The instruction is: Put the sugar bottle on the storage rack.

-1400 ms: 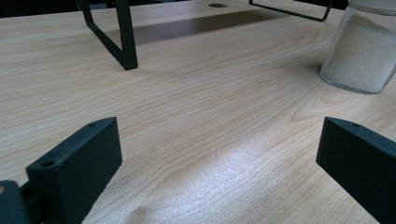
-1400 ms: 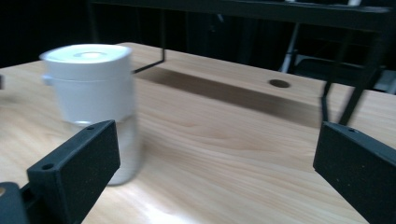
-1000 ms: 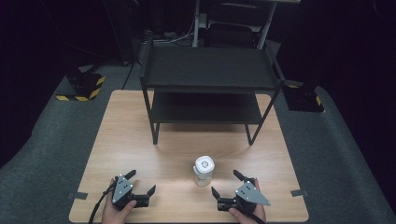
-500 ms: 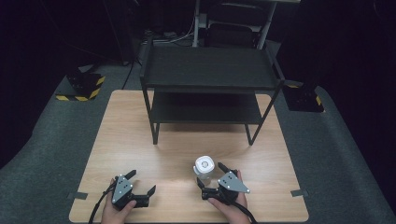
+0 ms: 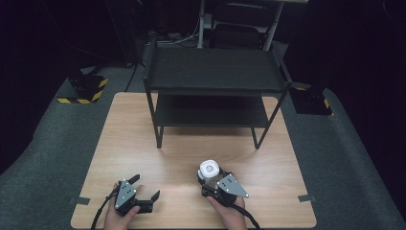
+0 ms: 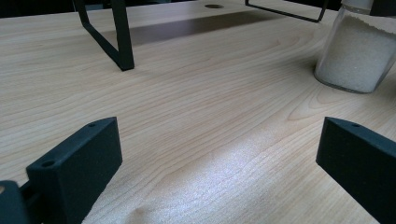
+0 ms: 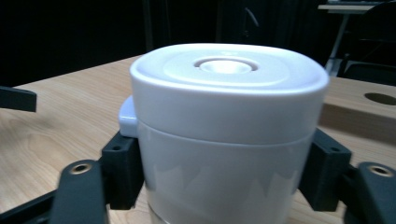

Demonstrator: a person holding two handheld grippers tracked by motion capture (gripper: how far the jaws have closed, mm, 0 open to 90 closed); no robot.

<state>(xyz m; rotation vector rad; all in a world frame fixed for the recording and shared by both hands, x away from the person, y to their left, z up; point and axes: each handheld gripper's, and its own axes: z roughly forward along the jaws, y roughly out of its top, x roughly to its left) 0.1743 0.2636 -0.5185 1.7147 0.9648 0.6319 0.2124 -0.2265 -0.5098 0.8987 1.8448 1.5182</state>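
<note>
Jaws of the right gripper (image 5: 209, 182) clasp the white-lidded jar (image 5: 209, 169); the left gripper (image 5: 143, 190) gapes empty.

— Is any writing, brand or number legible here?

— No. The white lid (image 7: 227, 88) of the jar (image 6: 357, 53) is plain, with just a round moulded dimple at its middle and no lettering.

— And the jar's clear glass side?

— Bare, with white grains behind it and no label.

— What about the floor?

— Two blocks carry yellow-and-black hazard stripes, one at the left (image 5: 85, 89) and one at the right (image 5: 312, 100). Those are warning markings, not words.

— The black rack (image 5: 213, 86) or the wooden table (image 5: 129, 139)?

— No text can be read on either one.
</note>
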